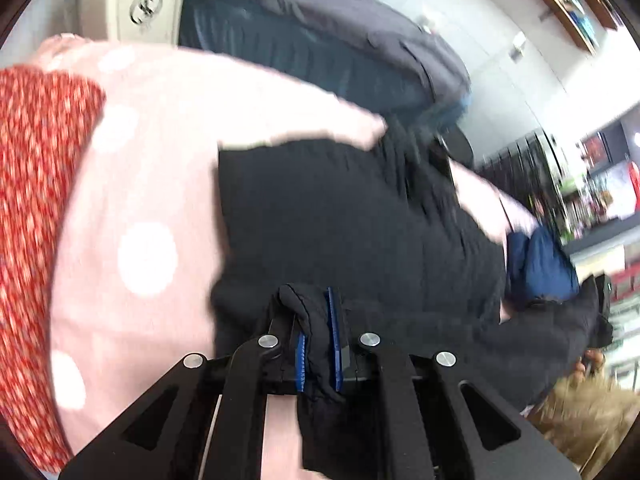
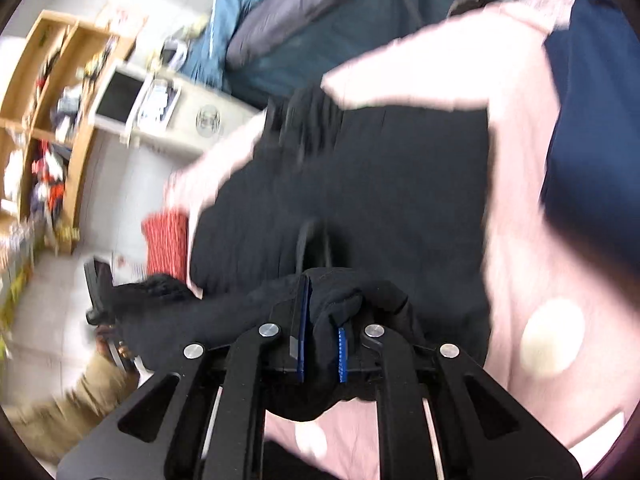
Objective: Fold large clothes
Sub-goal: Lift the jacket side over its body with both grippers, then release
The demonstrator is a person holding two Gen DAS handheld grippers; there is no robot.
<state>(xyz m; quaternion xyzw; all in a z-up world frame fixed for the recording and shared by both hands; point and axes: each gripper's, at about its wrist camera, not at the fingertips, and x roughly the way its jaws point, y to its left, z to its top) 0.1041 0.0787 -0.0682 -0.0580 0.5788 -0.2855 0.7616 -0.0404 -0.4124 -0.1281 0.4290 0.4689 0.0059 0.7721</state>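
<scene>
Surface: pink bed cover with pale round spots (image 1: pixel 132 208), spread under everything; wooden shelving (image 2: pixel 48 80) and white cabinet (image 2: pixel 168 120) beyond, blurred.
Garment: large black padded fabric garment (image 1: pixel 340 220), lying across middle of bed cover, near edge lifted off it.
Left gripper (image 1: pixel 318 344): clenched on bunched black hem.
Right gripper (image 2: pixel 322 340): clamped on another bunched fold of same hem.
Neighbours: red patterned cloth (image 1: pixel 36 200) at one edge; dark blue cloth (image 2: pixel 592 140) at other.
Risk, slip: thick fold squeezing out of shallow bite.
Risk, skew: uneven pull between grips, crooked fold.
Risk, drag: bed cover or blue cloth caught and carried along.
</scene>
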